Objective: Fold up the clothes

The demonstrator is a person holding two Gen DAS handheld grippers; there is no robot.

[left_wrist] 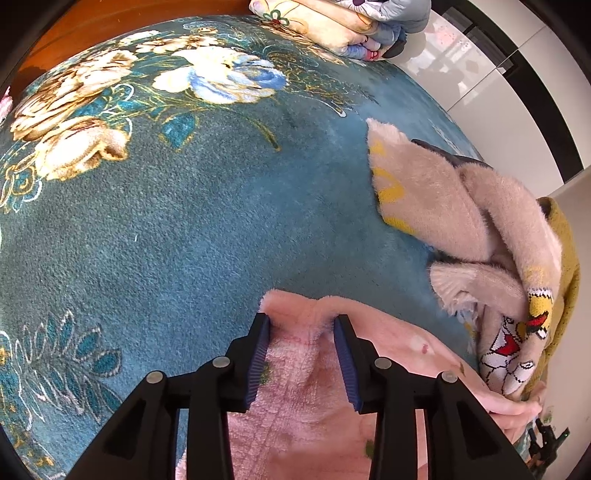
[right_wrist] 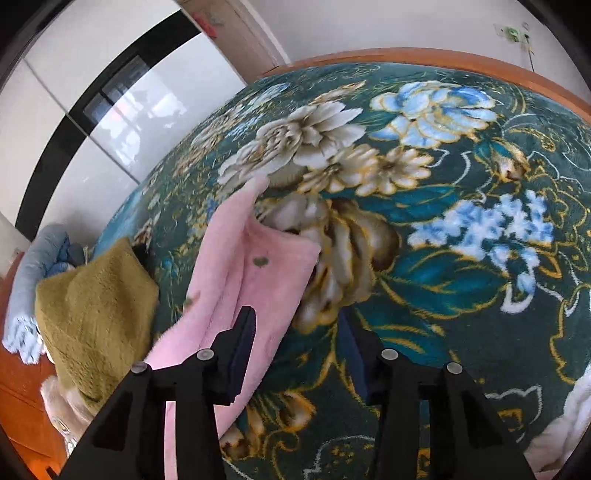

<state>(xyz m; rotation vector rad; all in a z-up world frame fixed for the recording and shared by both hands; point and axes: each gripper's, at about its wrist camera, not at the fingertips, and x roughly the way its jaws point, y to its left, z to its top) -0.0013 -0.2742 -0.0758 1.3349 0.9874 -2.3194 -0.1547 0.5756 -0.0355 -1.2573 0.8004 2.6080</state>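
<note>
A pink fleece garment (left_wrist: 314, 398) lies on the teal floral blanket (left_wrist: 184, 221). My left gripper (left_wrist: 304, 325) is open, its jaws straddling the garment's top edge with the fleece lying between them. In the right wrist view the same pink garment (right_wrist: 243, 280) stretches away in a long strip over the blanket (right_wrist: 443, 221). My right gripper (right_wrist: 297, 325) is open just right of the strip, its left finger (right_wrist: 242, 347) over the fleece edge. Whether either gripper touches the cloth I cannot tell.
A beige fuzzy cartoon-print garment (left_wrist: 461, 214) and a mustard garment (left_wrist: 565, 258) are piled at the right; the mustard one also shows in the right wrist view (right_wrist: 96, 310). Folded quilts (left_wrist: 332, 26) lie at the far end. Wooden floor (right_wrist: 22, 398), white wardrobe doors (right_wrist: 110, 110).
</note>
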